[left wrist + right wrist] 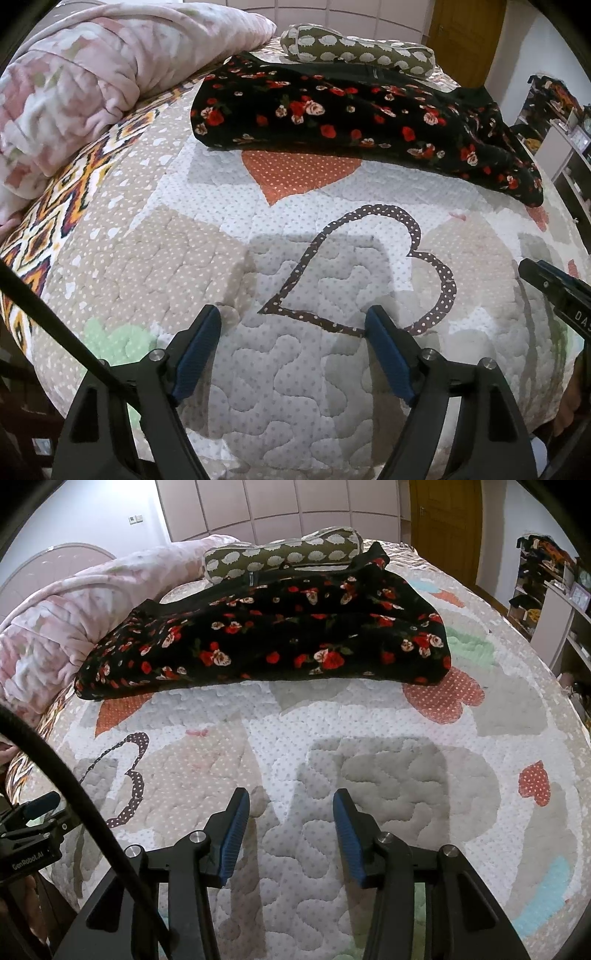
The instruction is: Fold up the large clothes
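Left gripper (293, 323) and right gripper (291, 805) both spread wide, holding nothing, poised above the quilted bedspread (461, 775), well short of the black floral garment (266, 642) lying in a loose heap across the bed's far half, against a patterned bolster (284, 554). Probably soft, limp, fairly light, best pinched at the near hem corners. Far edge, sleeves and neckline hidden in the folds.

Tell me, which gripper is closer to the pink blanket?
Left. The left gripper hovers on the pink blanket's side of the bed; the right gripper is farther across.
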Demonstrator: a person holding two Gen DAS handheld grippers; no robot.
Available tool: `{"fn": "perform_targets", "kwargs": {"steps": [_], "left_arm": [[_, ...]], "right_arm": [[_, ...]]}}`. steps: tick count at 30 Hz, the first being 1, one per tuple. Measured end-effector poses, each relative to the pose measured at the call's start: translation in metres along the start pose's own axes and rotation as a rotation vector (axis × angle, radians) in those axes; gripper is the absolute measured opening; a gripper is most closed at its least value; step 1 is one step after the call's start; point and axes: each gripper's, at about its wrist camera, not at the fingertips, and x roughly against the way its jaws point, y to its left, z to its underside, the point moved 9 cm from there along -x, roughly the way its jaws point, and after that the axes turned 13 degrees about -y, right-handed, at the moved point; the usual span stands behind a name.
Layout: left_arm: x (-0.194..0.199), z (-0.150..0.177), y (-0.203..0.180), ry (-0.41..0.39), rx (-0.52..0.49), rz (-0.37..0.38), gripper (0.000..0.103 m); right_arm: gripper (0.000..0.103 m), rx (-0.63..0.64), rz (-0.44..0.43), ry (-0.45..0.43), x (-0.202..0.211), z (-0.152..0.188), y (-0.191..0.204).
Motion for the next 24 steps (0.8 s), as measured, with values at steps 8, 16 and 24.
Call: {"fn": "perform_targets", "kwargs": {"steps": [8,16,24], "left_arm": [[0.008,-0.026,-0.003,-0.017,0.030,0.068,0.080],[0.004,-0.119,-0.031,-0.127,-0.059,0.099,0.080],[-0.058,-0.194,-0.089,-0.168,-0.172,0.131,0.079]], "right_arm": [[0.051,-0.011,-0.007,-0.010,-0.002,-0.006,-0.003],[0.056,-0.233,-0.047,-0.065,-0.003,-0.034,-0.060],[0.060,-0.530,-0.149,-0.096,-0.020,-0.051,-0.106]]}}
